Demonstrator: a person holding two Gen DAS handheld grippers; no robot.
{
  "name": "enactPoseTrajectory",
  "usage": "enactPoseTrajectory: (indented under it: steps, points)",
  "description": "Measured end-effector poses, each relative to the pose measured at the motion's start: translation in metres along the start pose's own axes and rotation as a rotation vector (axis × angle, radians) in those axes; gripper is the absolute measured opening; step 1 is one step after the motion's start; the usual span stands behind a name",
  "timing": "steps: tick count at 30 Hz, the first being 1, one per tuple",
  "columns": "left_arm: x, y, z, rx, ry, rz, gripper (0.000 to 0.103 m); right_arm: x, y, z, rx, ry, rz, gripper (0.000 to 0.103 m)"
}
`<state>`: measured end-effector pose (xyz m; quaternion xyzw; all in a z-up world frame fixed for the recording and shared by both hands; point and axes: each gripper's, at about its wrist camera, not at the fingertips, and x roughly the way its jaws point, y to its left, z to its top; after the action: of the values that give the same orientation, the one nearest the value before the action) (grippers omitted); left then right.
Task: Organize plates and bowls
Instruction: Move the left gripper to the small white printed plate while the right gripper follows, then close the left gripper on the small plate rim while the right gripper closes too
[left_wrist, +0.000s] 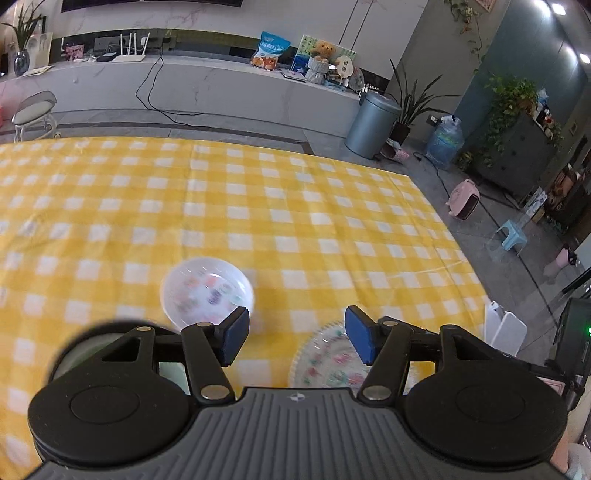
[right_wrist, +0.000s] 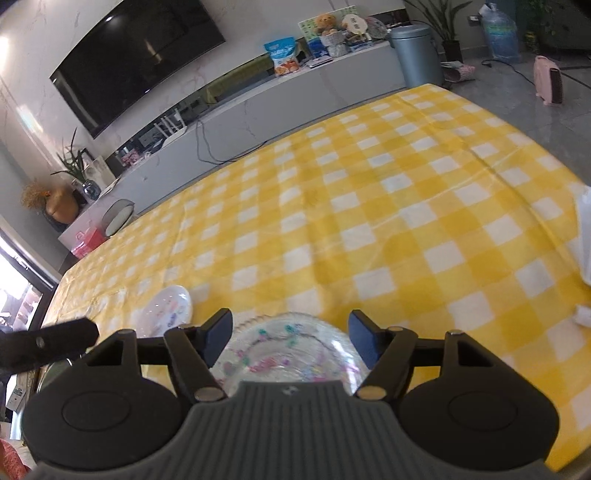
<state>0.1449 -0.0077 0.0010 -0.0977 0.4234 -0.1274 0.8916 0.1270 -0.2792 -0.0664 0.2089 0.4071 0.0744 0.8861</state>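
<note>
A small white bowl (left_wrist: 207, 291) with a coloured pattern sits on the yellow checked tablecloth (left_wrist: 258, 206), just ahead of my left gripper's left finger. A scalloped patterned plate (left_wrist: 325, 363) lies below the right finger. My left gripper (left_wrist: 293, 334) hangs open above both with nothing between its blue pads. In the right wrist view the same patterned plate (right_wrist: 288, 350) lies under my right gripper (right_wrist: 291, 336), which is open around it, pads apart from the rim. The white bowl (right_wrist: 168, 308) sits to the left. The left gripper's dark finger (right_wrist: 48, 341) shows at the left edge.
The tablecloth (right_wrist: 388, 206) stretches far ahead. White paper or plastic (right_wrist: 583, 236) lies at the table's right edge. Beyond the table are a grey bin (left_wrist: 371, 123), a low white cabinet (left_wrist: 207, 86), a television (right_wrist: 136, 59) and a pink heater (left_wrist: 463, 199).
</note>
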Motion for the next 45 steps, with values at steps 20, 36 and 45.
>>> enactPoseTrajectory:
  steps: [20,36,45]
  points:
    - [0.067,0.09,0.059,0.103,0.236,0.061,0.058,0.081,0.049,0.012,0.126,0.169,0.199,0.047]
    - [0.12,0.107,0.056,0.113,0.416,0.02,0.032,0.116,0.065,0.009,0.106,0.225,0.225,0.031]
    - [0.129,0.105,0.054,0.115,0.461,0.045,0.021,0.121,0.092,0.005,-0.057,0.24,0.126,0.034]
